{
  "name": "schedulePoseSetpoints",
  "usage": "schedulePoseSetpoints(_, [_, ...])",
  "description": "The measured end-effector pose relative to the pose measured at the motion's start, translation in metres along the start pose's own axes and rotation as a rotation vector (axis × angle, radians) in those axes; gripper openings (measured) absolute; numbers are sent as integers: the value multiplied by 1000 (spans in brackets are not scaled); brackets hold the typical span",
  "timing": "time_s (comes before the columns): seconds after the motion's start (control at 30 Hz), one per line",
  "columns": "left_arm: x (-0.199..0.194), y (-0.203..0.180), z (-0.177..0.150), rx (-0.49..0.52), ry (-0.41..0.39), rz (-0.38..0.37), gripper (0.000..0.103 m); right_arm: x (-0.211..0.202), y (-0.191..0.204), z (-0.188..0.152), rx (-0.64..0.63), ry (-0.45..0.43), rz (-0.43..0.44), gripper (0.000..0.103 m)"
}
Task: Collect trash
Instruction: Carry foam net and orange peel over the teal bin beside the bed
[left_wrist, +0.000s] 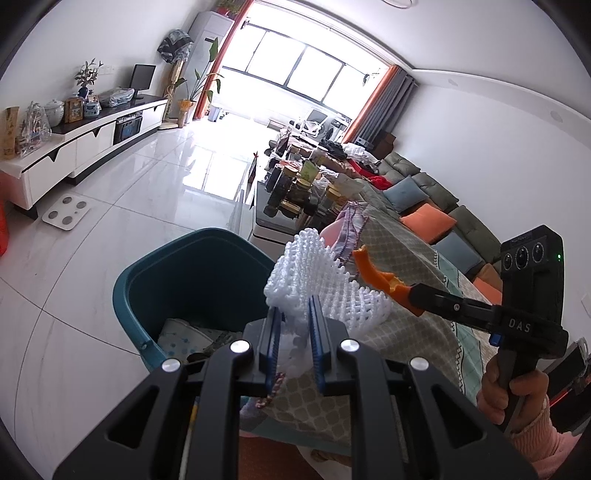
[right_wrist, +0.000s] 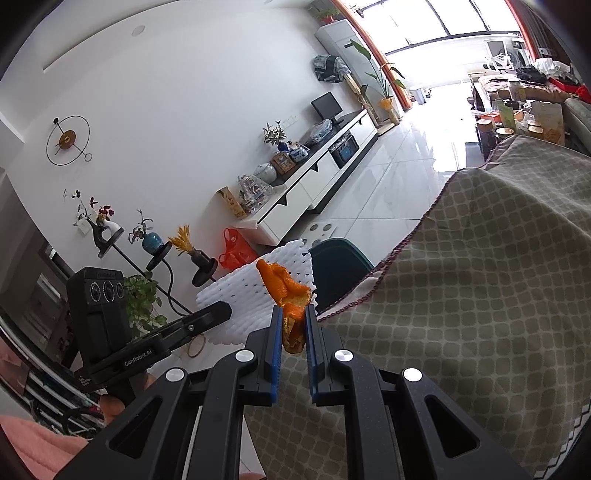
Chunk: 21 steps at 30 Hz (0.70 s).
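Foam net (left_wrist: 317, 291): white — pinched by the left gripper (left_wrist: 295, 332).
Peel (right_wrist: 286, 291): orange — clamped in the right gripper (right_wrist: 293, 332).
Bin (left_wrist: 192, 280): teal, at nine o'clock of the net.

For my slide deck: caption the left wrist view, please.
Left gripper holds white foam netting beside the teal bin; right gripper carries orange peel.

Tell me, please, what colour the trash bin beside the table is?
Dark teal; the trash bin shows best in the left wrist view.
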<state>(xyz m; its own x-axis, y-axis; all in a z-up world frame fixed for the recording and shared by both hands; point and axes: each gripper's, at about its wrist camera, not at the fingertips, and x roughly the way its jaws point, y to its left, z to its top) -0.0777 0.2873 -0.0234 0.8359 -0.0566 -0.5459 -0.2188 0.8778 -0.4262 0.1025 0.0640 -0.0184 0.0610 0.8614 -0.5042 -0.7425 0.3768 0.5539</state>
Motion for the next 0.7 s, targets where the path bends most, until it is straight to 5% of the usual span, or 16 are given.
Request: schedulePoseSetpoints(0.7, [11,24,1,-44,10,71,16,32,9,9,-9,43,14,12])
